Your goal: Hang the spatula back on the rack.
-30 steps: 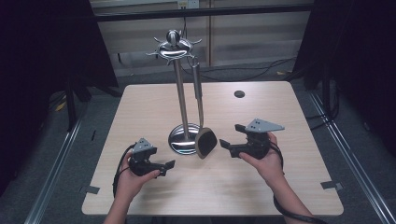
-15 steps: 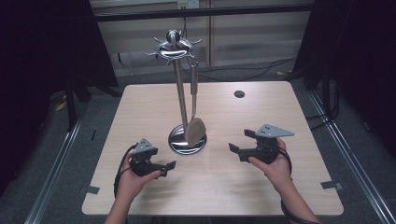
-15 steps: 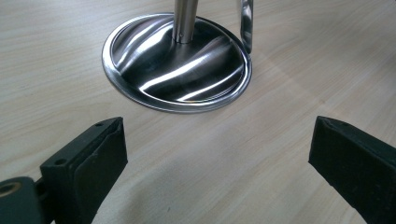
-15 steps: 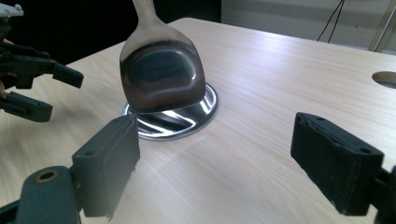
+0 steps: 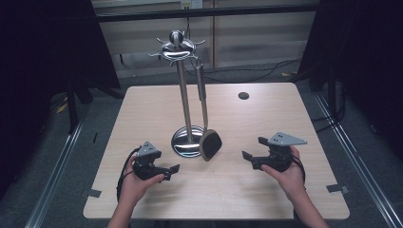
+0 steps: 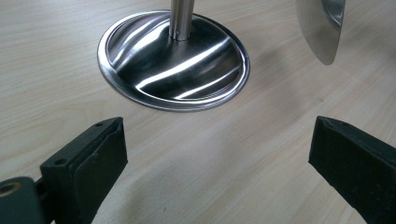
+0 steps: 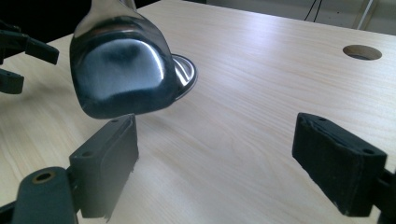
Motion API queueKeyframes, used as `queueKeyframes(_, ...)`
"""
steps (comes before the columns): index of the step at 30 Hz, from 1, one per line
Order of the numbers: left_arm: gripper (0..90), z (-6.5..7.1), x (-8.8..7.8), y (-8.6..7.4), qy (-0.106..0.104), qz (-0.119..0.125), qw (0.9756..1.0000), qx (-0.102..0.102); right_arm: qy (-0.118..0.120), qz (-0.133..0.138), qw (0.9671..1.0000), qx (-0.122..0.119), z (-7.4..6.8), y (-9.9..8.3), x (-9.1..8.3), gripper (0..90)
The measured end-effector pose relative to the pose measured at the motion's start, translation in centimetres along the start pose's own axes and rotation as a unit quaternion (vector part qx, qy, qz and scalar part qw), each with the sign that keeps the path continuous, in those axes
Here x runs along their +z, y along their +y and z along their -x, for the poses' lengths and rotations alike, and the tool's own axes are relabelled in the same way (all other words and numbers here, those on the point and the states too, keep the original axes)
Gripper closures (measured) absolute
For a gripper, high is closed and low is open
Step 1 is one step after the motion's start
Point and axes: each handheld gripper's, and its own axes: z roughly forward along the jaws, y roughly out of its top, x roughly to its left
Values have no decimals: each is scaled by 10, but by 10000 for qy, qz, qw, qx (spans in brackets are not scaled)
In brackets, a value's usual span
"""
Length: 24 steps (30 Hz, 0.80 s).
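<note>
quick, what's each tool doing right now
Left tool: open, holding nothing, facing the stand's base.
Right tool: open, empty, near the hanging spatula.

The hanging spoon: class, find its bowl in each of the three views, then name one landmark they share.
High view: the spoon bowl hangs just right of the stand's round base, centre of the table.
Left gripper view: the spoon bowl is at the top right edge, cropped.
Right gripper view: the spoon bowl is large at upper left.
Shared landmark: the round base.

Glossy metal spatula (image 7: 119,74) — matt wood table (image 5: 266,114).
</note>
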Motion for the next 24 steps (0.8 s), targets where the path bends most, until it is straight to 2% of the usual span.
queueKeyframes(8, 41, 0, 1, -1, 8, -9, 10000, -18, -50, -55, 10000, -36, 4, -6, -5, 141)
queueKeyframes(20, 41, 0, 2, -2, 22, -52, 10000, 12, -127, -89, 9998, 158, 13, -19, -9, 141)
queueKeyframes(24, 41, 0, 1, -2, 25, -59, 10000, 8, -178, -138, 9996, 158, 15, -25, -10, 140)
